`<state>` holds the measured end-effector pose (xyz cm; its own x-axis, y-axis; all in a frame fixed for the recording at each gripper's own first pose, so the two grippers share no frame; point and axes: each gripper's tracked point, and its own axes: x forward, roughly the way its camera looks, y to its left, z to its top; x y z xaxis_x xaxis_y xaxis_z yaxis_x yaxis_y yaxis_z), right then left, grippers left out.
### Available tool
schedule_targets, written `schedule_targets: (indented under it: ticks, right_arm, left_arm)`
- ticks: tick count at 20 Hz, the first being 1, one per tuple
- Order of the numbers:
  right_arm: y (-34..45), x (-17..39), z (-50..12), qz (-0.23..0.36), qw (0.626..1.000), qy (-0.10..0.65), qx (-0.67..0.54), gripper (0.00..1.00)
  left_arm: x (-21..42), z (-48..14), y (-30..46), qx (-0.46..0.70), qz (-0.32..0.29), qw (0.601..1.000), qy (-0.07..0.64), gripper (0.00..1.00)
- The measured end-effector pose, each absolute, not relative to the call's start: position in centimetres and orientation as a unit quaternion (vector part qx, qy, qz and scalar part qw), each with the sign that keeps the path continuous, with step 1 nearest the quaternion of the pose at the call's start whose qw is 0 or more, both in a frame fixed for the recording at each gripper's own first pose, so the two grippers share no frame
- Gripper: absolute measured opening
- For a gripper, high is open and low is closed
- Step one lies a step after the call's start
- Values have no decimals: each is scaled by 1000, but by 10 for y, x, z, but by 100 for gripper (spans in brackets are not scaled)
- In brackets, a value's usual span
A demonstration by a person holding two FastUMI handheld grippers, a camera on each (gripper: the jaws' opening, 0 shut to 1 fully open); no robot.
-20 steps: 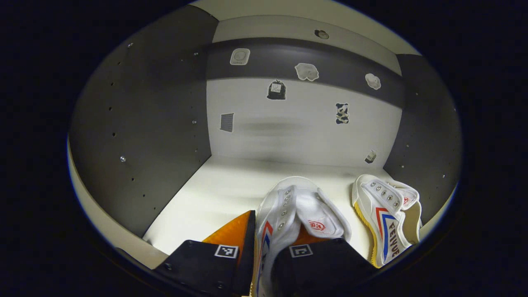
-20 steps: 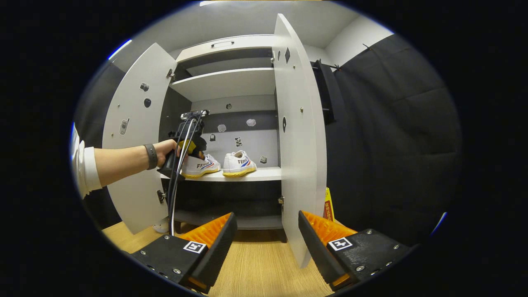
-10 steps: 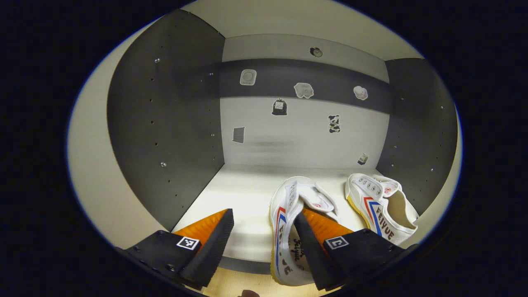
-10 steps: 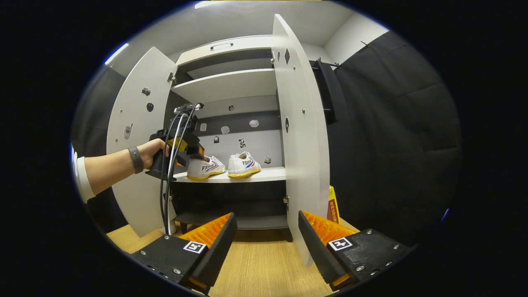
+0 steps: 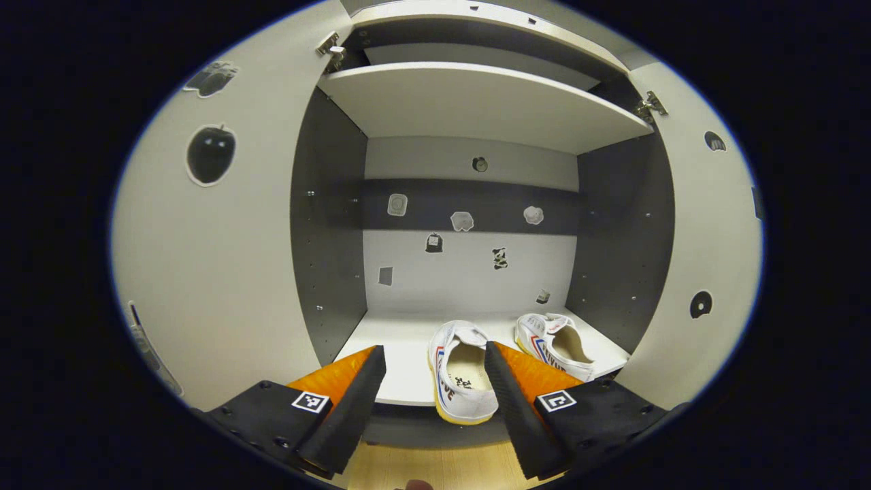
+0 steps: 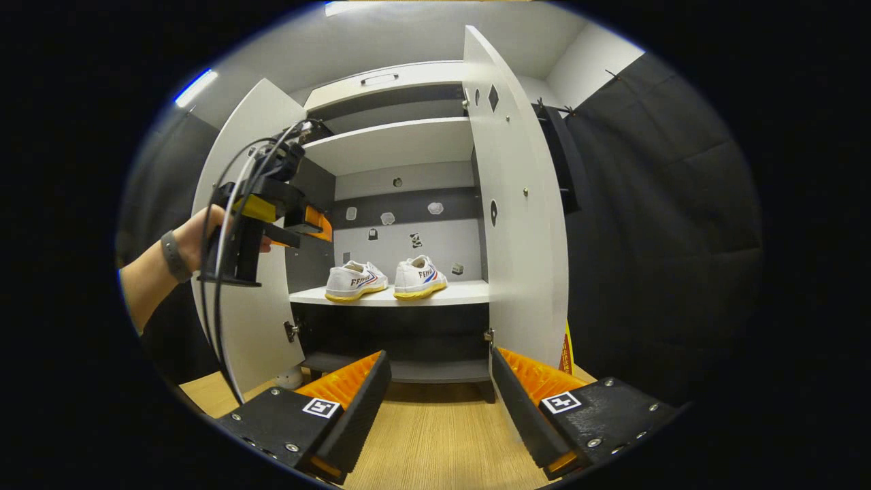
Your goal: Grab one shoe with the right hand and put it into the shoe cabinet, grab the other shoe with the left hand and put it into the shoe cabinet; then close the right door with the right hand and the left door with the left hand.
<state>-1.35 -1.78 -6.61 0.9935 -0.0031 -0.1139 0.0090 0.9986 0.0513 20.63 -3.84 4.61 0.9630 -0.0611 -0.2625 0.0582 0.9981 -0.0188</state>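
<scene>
Two white canvas shoes with yellow soles stand side by side on the cabinet's middle shelf: the left shoe and the right shoe. My left gripper is open and holds nothing, in front of the cabinet and clear of the shelf. In the right gripper view a hand holds that left gripper up by the left door. My right gripper is open, low over the floor, well back from the cabinet. Both the left door and the right door stand open.
An upper shelf spans the cabinet above the shoes. Wooden floor lies in front. The black cloth wall stands right of the cabinet. A small white object sits on the floor under the left door.
My left gripper opened, let go of the left shoe on the shelf and drew back out of the cabinet, rising. The right gripper barely moved.
</scene>
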Motion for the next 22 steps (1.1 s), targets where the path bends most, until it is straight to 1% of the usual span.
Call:
schedule_targets:
  ticks: [1,2,3,4,5,9,13,16,18,19,20,21,22]
  right_arm:
    - [-16,-12,-64,0,998,54,27,92]
    - [-15,-11,-61,3,998,51,28,92]
    - [-14,-11,-60,4,998,48,29,92]
    - [-14,-10,-59,5,999,46,29,92]
    - [-14,-10,-56,4,999,43,29,92]
    - [-12,-11,-51,7,999,35,31,92]
    - [-13,-16,-54,5,999,34,29,92]
    - [-22,-22,-43,-4,999,34,43,92]
    - [-33,-26,-16,-6,998,22,54,92]
    - [-40,-29,0,-6,999,13,52,92]
    - [-51,-30,16,-11,999,4,46,92]
    - [-65,-31,28,-19,999,-1,39,92]
    - [-83,-31,44,-30,999,-6,33,92]
  left_arm:
    - [191,50,-38,-9,-34,992,119,95]
    - [174,51,-35,-8,-35,994,105,95]
    - [156,49,-29,-4,-30,995,93,95]
    - [136,44,-24,-2,-25,996,84,92]
    - [118,37,-22,-4,-20,997,79,95]
    - [53,-3,-14,-33,-5,997,76,95]
    - [4,-43,-8,-43,4,997,63,95]
    - [-14,-39,-8,-25,11,999,39,96]
    - [-18,-33,-13,-22,7,999,28,96]
    - [-19,-30,-17,-24,3,999,26,99]
    - [-19,-29,-19,-22,0,999,24,99]
    - [-19,-28,-21,-18,-2,1000,22,96]
    - [-18,-27,-23,-15,-5,1000,21,96]
